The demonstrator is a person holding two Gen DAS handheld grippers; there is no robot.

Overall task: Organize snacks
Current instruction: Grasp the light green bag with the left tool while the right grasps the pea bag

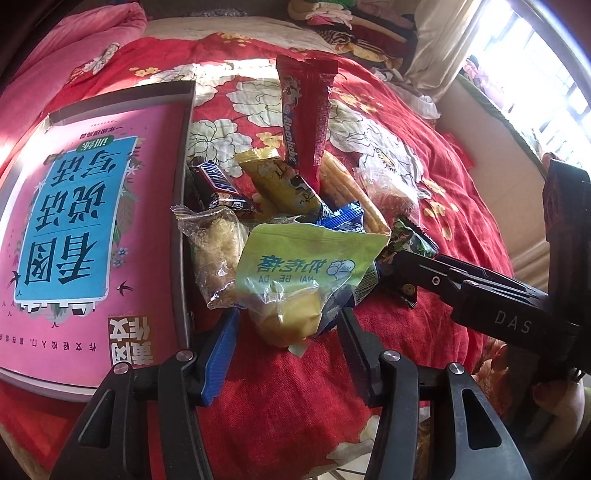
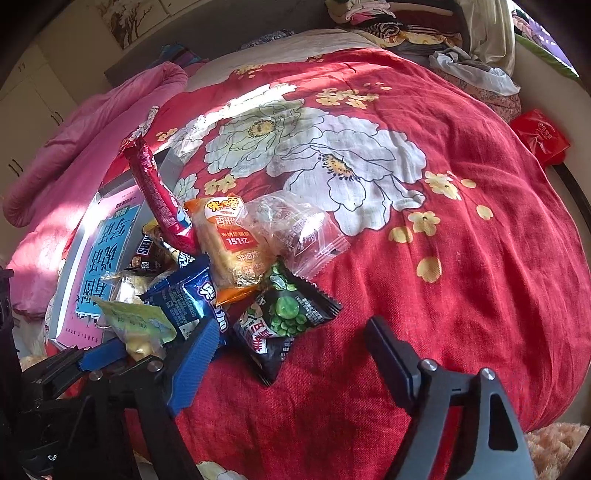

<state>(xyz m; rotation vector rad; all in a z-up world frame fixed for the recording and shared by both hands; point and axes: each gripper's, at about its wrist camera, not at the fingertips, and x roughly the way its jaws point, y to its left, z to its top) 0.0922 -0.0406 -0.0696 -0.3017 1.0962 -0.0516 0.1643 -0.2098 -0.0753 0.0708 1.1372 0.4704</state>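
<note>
A heap of snacks lies on the red flowered bedspread [image 2: 424, 288] beside a grey tray [image 1: 183, 177] that holds a pink book [image 1: 85, 206]. My left gripper [image 1: 288, 317] straddles a light green packet [image 1: 306, 266] with yellow candy; a small gap shows at each pad, so it is open. My right gripper [image 2: 291, 326] stands wide open around a black packet of green peas [image 2: 288, 325], and its black fingers [image 1: 424, 273] come in from the right. A red Alpenliebe stick [image 1: 306, 110] stands up out of the heap, over a Snickers bar [image 1: 218, 181] and a blue packet [image 2: 181, 295].
An orange rice cracker packet [image 2: 232, 243] and a clear wrapped pastry [image 2: 295, 229] lie at the far side of the heap. A pink quilt [image 1: 92, 40] is bunched at the back left, clothes [image 1: 351, 22] are piled behind, and a red bag [image 2: 539, 136] lies at the bed's right edge.
</note>
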